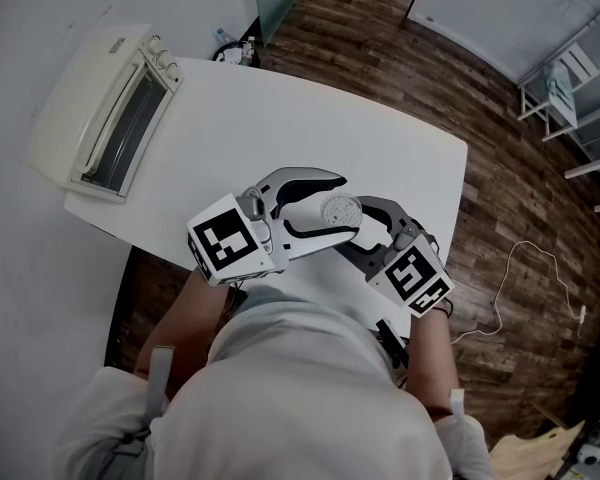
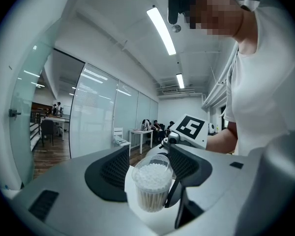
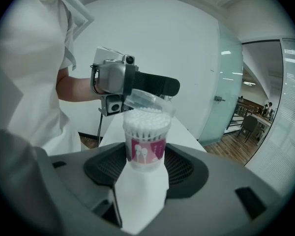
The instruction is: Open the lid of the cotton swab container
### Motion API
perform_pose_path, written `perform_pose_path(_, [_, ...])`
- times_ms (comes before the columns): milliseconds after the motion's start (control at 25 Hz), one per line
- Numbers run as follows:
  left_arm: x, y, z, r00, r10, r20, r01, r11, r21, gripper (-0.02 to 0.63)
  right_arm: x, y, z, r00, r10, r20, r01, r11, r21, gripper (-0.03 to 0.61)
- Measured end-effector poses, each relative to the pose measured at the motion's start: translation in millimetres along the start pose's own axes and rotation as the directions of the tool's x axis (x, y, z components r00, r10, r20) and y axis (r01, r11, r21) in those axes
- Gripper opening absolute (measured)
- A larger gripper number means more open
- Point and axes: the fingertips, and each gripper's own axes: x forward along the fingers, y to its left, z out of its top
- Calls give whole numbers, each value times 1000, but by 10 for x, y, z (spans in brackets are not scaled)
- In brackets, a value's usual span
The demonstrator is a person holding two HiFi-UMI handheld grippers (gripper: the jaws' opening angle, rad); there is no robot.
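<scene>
Both forearms are bent in close to the torso, and the grippers angle toward each other to meet over the near edge of the desk [image 1: 280, 118], toward its right end. The left gripper [image 1: 325, 206] comes in from the left with its marker cube nearest the person. The right gripper [image 1: 368, 226] comes in from the right, slightly lower.

The cotton swab container [image 1: 338, 210] sits where the two meet, upright, with its swab tips exposed. Whether its base rests on the desk cannot be told.

In the right gripper view, the right gripper [image 3: 146, 167] has its jaws closed onto the lower body of the cotton swab container [image 3: 146, 140], a pad on each side. The clear lid [image 3: 148, 99] is tilted up at the far rim, just under one dark jaw of the left gripper.

In the left gripper view, the left gripper [image 2: 150, 167] has its jaws set narrow on either side of the top of the cotton swab container [image 2: 151, 187]. One pad is against it and a sliver of gap shows at the other, so there is no firm clamp. The lid [image 2: 160, 159] stands raised behind the swabs.

A toaster oven [image 1: 105, 118] sits at the desk's far left corner, well apart.
</scene>
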Motion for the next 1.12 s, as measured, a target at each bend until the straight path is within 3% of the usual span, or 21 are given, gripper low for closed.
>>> perform_pose_path(120, [-44, 4, 60, 1000, -3, 17, 3, 1000, -3, 234, 7, 20, -5, 1000, 3, -1, -3, 1000, 2, 250])
perform_pose_path(240, [-70, -26, 141, 999, -15, 36, 15, 1000, -12, 152, 5, 45, -5, 1000, 8, 2, -8, 1000, 6, 250])
perform_pose_path(600, [-143, 19, 213, 999, -8, 38, 8, 1000, 0, 48, -10, 61, 15, 1000, 8, 11, -8, 1000, 9, 250])
perform_pose_path(1120, [-183, 186, 254, 998, 43, 45, -43, 999, -4, 40, -18, 132, 30, 999, 21, 42, -21, 1000, 3, 250])
